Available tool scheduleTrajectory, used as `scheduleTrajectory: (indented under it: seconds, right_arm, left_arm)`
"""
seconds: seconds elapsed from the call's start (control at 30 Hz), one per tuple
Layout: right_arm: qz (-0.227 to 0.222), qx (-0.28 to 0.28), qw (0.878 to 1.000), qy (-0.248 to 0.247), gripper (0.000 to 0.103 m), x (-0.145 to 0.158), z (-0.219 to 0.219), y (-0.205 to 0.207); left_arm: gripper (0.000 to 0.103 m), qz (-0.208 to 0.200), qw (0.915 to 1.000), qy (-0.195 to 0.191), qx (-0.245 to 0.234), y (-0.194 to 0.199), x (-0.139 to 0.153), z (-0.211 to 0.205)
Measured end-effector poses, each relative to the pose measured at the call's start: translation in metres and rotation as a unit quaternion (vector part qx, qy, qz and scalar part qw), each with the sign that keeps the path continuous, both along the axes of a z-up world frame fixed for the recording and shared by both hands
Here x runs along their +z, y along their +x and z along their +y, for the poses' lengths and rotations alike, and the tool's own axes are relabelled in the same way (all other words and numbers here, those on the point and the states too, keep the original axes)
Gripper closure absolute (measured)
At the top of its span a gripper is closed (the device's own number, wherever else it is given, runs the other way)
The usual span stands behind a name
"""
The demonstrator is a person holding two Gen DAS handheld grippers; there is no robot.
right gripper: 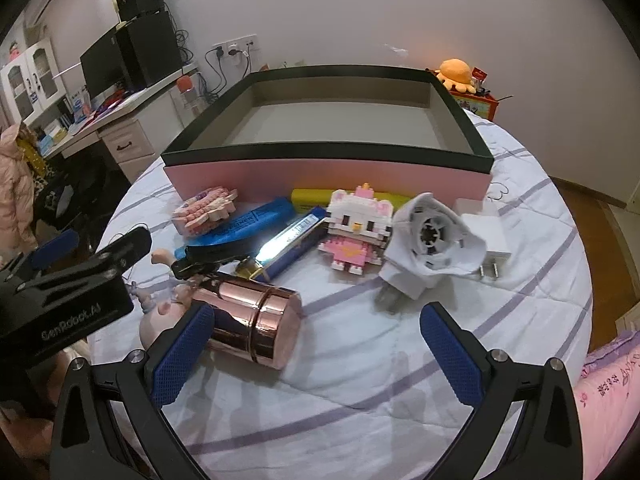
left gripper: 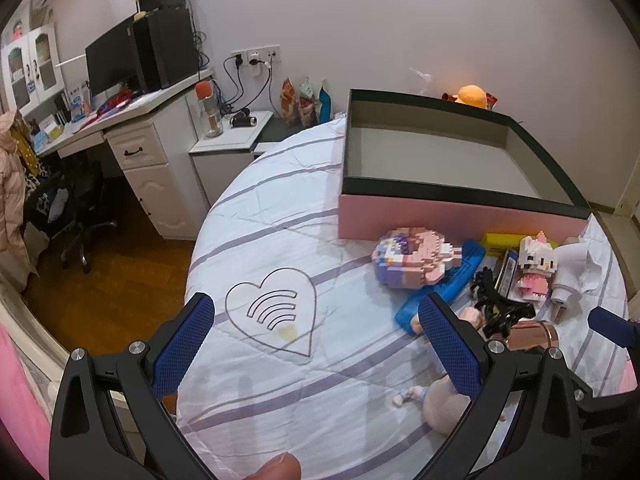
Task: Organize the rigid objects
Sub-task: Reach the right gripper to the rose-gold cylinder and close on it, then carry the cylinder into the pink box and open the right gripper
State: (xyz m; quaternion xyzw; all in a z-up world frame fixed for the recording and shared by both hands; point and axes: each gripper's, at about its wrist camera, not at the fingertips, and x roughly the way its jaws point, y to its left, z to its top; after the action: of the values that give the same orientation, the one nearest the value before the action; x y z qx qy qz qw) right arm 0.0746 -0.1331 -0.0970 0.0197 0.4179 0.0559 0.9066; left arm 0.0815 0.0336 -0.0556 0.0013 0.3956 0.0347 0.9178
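**Rose-gold can first, box waiting empty**

Rose-gold metal can [right gripper: 256, 322] lies on its side on the bedspread [right gripper: 360, 380], lid end toward the right wrist camera, its body just inside the right gripper's [right gripper: 316, 354] left finger. Jaws stand wide apart, holding nothing. Whether the pad touches the can I cannot tell.

Behind the can, a loose row of hard items: black clip [right gripper: 208, 258], blue tube [right gripper: 240, 226], lit-up foil pack [right gripper: 288, 244], yellow bar [right gripper: 312, 198], cat block figure [right gripper: 356, 230], pink block figure [right gripper: 204, 210], white adapter [right gripper: 432, 244] and plug [right gripper: 492, 248]. A small doll [right gripper: 160, 312] lies left of the can, partly hidden.

Beyond the row sits the pink box [right gripper: 328, 178] with dark rim, open, nothing in it. The row lies close against its near wall.

Left gripper [left gripper: 316, 348] hovers over bare bedspread by the printed heart [left gripper: 276, 312], jaws wide apart, nothing held.

Judgement: task barely begun; the likely step is the first pick, the can.

How to do it well:
- Shift right gripper leftward so the can sits centred between the pads, not off one finger.
- Close across the round body, not the lid seam; polished metal looks slippery, and a lid may pull free.
- A can lying on its side can roll on soft bedding; come down square.
- Lift clear of the box rim, then set down in a far corner to leave room.
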Motion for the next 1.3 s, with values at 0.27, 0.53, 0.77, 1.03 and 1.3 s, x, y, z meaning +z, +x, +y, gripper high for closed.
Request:
scheduleTrajectory:
  seconds: [0.27,0.53,0.77,1.03,1.3]
  right_arm:
    - [0.005,-0.002,1.000,0.001,0.007,0.002,0.017,0.001]
    - [0.020,-0.022,1.000,-0.001,0.013,-0.002,0.020,0.003]
    - [0.029,-0.037,0.999,-0.003,0.026,-0.004,0.018,0.002]
    - [0.046,-0.041,0.998,-0.007,0.039,-0.024,0.017,0.011]
    - [0.031,-0.030,0.999,0.003,0.047,-0.022,0.020,0.011]
  left_arm:
    - [0.000,0.003,0.9998,-0.021,0.000,-0.007,-0.003,0.017]
    - [0.000,0.009,0.9991,-0.042,-0.003,-0.008,-0.010,0.028]
    - [0.000,0.009,0.9988,-0.046,-0.010,-0.010,-0.011,0.026]
    - [0.000,0.010,0.9987,-0.047,-0.015,-0.010,-0.011,0.021]
    - [0.000,0.011,0.9984,-0.051,-0.019,-0.012,-0.009,0.019]
